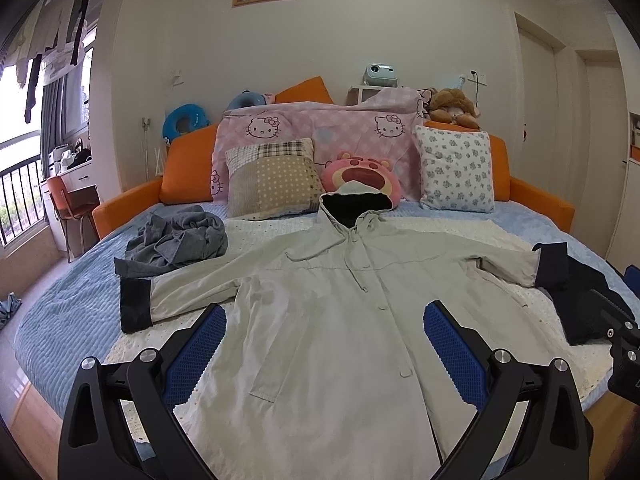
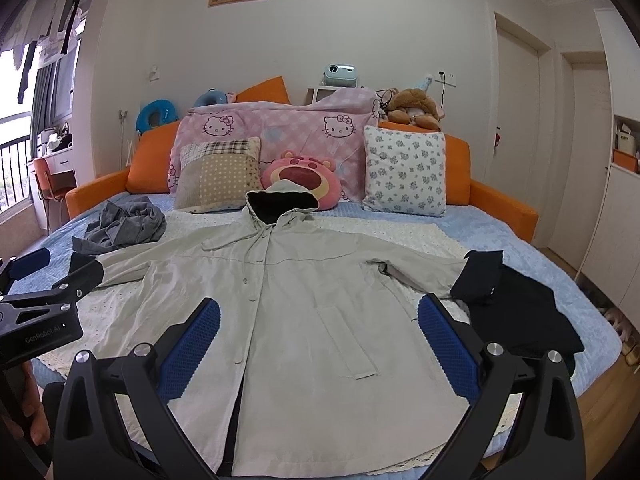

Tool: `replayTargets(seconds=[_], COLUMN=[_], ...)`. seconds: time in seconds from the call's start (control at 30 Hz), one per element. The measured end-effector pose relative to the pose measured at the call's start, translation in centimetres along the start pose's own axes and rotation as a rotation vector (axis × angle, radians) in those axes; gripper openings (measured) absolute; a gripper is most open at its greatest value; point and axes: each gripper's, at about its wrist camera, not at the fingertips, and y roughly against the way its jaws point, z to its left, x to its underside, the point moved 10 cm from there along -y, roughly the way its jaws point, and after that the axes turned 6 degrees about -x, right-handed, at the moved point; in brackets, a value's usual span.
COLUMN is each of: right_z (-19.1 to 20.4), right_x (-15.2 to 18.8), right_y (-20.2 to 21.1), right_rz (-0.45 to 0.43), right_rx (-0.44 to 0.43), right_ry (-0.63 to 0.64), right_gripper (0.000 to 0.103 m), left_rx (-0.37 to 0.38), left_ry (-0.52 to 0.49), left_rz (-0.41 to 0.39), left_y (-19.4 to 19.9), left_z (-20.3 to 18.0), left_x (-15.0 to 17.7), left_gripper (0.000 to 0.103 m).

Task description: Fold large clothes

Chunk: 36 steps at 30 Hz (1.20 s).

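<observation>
A pink strawberry-bear cushion is leaning at the head of the bed. Just left of it a patchwork pillow is standing upright, and to its right a floral pillow is doing the same. Behind the cushion a pink Hello Kitty quilt is lying heaped against the orange headboard. Above and right of the cushion a brown teddy bear is sitting on the headboard, with a small projector sitting further up behind.
</observation>
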Motion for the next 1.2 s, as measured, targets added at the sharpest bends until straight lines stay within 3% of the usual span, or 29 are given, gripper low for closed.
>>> replayTargets(seconds=[1.2], right_z=[0.0], right_x=[0.1], right_y=[-0.4], right_rz=[0.016], right_rx=[0.011], right_ry=[0.006], right_gripper=[0.098], left_rx=[0.017], left_ry=[-0.023], left_rz=[0.025], left_y=[-0.1], left_z=[-0.6], left_x=[-0.4], left_gripper=[0.1])
